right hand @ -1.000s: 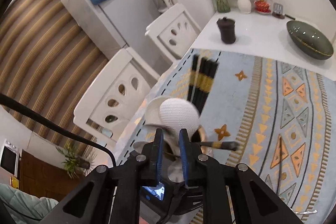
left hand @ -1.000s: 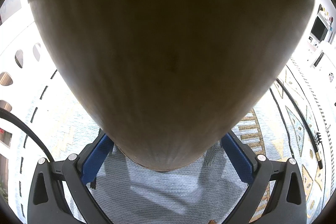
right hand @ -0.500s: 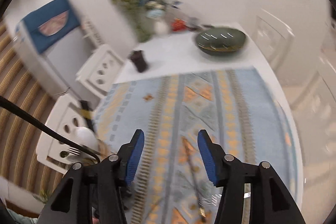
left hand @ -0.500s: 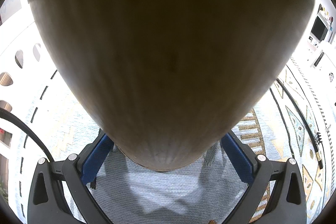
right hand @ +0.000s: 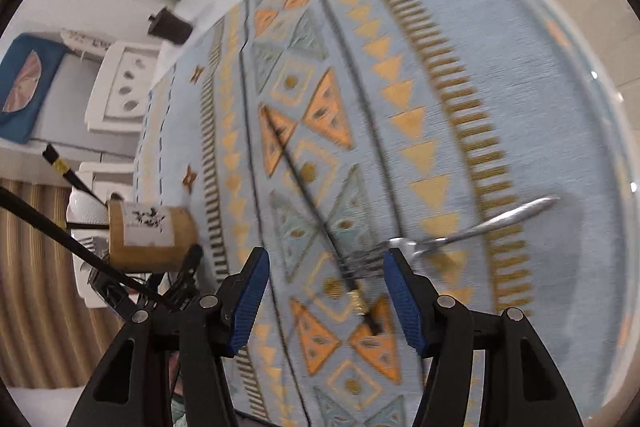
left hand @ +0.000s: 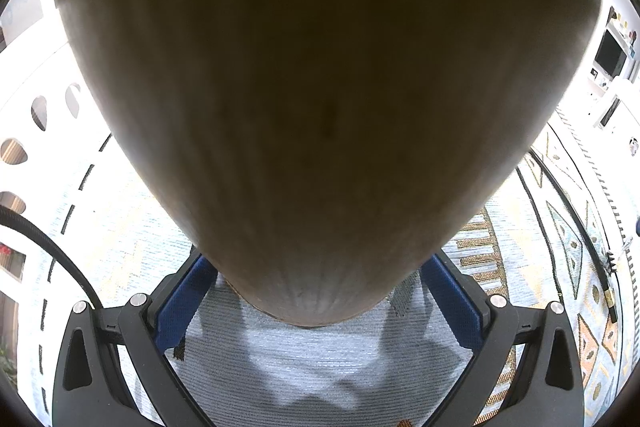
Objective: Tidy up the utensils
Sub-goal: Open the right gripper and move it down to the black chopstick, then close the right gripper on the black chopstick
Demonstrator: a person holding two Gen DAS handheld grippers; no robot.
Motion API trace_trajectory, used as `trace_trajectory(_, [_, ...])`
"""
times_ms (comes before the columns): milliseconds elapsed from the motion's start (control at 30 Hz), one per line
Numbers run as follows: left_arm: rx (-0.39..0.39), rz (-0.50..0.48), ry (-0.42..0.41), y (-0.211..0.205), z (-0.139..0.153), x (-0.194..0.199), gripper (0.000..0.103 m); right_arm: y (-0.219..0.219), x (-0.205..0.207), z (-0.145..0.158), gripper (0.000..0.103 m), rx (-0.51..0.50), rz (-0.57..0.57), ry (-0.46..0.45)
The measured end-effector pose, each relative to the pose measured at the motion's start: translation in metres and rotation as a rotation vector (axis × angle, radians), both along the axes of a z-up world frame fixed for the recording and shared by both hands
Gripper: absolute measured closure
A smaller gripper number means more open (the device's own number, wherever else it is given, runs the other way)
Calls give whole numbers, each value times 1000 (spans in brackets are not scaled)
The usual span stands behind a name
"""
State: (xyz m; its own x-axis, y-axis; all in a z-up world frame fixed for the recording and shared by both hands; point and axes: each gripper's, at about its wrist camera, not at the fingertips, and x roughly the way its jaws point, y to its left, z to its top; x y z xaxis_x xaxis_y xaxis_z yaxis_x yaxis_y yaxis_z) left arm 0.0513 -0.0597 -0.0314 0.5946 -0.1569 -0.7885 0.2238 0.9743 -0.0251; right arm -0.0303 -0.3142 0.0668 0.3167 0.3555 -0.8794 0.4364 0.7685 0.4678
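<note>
**Holder clamped on the left, fork and chopstick loose on the right**

Far left of the right wrist view, the bamboo utensil holder [right hand: 150,237] stands on the patterned tablecloth [right hand: 500,67], with a chopstick tip, a white spoon [right hand: 86,209] and fork tines poking out of it. In the left wrist view that holder [left hand: 320,87] fills nearly the whole shot, and the left gripper [left hand: 320,291] has its blue pads pressed on both sides of its base.

Moving right, the right gripper [right hand: 323,289] hangs over the worktop with its jaws opening and nothing gripped. A black chopstick [right hand: 316,215] lies on the cloth between them, and a silver fork [right hand: 472,231] lies just right of it, tines near the right pad.
</note>
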Motion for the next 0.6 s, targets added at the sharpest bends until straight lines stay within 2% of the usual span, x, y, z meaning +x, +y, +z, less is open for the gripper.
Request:
trace_trajectory(200, [7,11,-1,6,-1,1,0,43,39,-11,50,-187,179,26])
trace_trajectory(433, [3,6,-1,15,-4,3,0,65,72,-32,52,-317,255,105])
trace_trajectory(533, [4,7,-1,15,-4,3,0,71,81,-54,65,-348,281,200])
trace_trajectory(600, [4,8,-1,12,-3,2,0,79,82,-52,72,-414,309,180])
